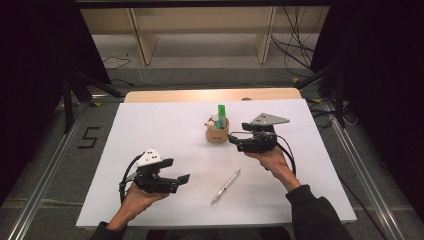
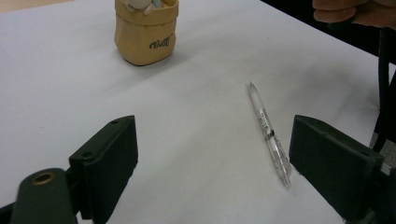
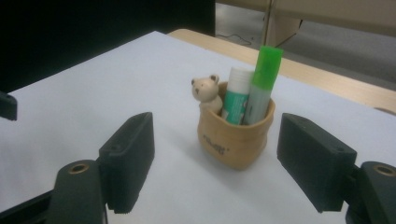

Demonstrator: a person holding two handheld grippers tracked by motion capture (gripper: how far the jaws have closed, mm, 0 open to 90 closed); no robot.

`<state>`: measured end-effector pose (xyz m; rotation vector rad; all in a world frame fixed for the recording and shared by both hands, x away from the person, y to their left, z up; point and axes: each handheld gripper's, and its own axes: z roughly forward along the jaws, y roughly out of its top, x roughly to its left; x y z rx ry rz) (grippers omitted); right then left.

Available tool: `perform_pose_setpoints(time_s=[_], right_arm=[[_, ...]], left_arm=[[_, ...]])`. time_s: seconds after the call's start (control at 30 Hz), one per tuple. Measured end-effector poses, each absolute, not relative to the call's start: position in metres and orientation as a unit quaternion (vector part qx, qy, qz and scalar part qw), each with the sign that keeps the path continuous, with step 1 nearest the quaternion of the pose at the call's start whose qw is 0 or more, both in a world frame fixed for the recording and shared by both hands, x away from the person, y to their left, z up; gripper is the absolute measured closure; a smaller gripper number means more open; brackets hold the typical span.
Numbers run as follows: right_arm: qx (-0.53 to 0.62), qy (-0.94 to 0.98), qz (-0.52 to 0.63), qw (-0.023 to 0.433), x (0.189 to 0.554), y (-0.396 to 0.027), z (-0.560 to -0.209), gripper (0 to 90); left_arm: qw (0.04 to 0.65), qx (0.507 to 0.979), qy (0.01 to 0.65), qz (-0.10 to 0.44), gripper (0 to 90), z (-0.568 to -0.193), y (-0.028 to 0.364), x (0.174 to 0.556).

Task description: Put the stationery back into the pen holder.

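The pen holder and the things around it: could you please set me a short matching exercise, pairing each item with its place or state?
Items:
1. green marker
2. clear pen
3. bear figure
4. right gripper

Places or states:
A. lies flat on the white table cover, near the front edge
B. open, nothing between the jaws, facing the holder
C. stands upright in the tan pen holder, tallest thing in it
D. sits at the holder's rim, beside the glue stick

Pairs: 1-C, 2-A, 3-D, 4-B

open tongs (image 3: 215, 163), tan pot (image 3: 236, 135), green marker (image 3: 261, 84)
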<state>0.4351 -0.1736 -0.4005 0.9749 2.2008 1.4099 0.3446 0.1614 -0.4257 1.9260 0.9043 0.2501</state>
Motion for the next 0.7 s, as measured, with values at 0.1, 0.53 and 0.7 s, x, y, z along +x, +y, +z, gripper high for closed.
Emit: perform_pose_setpoints(time_s=[0.1,0.53,0.7], right_arm=[[0.347,0.774,0.499,0.175,0.426,-0.181,-0.404,27.9],[0.366,0.771,0.484,0.193,0.394,-0.212,-0.413,26.4],[0.376,0.767,0.482,0.195,0.385,-0.222,-0.417,25.7]], left_arm=[[0.47,0.795,0.37,0.097,15.0,-0.425,0.157,0.345],[0.401,0.839,0.361,0.067,15.2,-0.428,0.121,0.35],[0.369,0.856,0.358,0.053,15.3,-0.432,0.103,0.352]])
